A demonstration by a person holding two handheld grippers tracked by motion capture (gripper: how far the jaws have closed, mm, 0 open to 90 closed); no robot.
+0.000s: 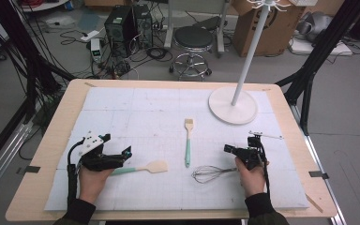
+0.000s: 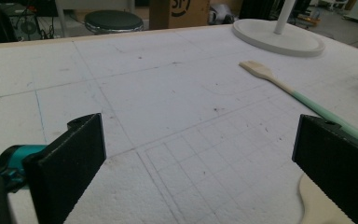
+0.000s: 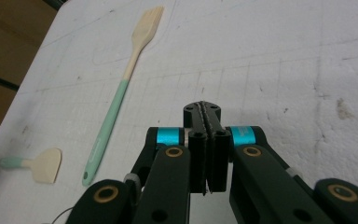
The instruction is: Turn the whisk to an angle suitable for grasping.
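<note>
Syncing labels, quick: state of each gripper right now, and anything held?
Left gripper: open, jaws wide apart, nothing between them; spatula lies beside it.
Right gripper: shut on the whisk handle's wire.

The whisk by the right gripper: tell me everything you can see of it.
The whisk is a small balloon type of thin bare metal wire, lying flat on the white foam mat. Its wire loops point toward the table's middle; its thin handle runs toward the right gripper, whose jaws are shut. In the high view the handle end lies under that gripper; whether it is gripped cannot be told. Nothing else touches it.
</note>
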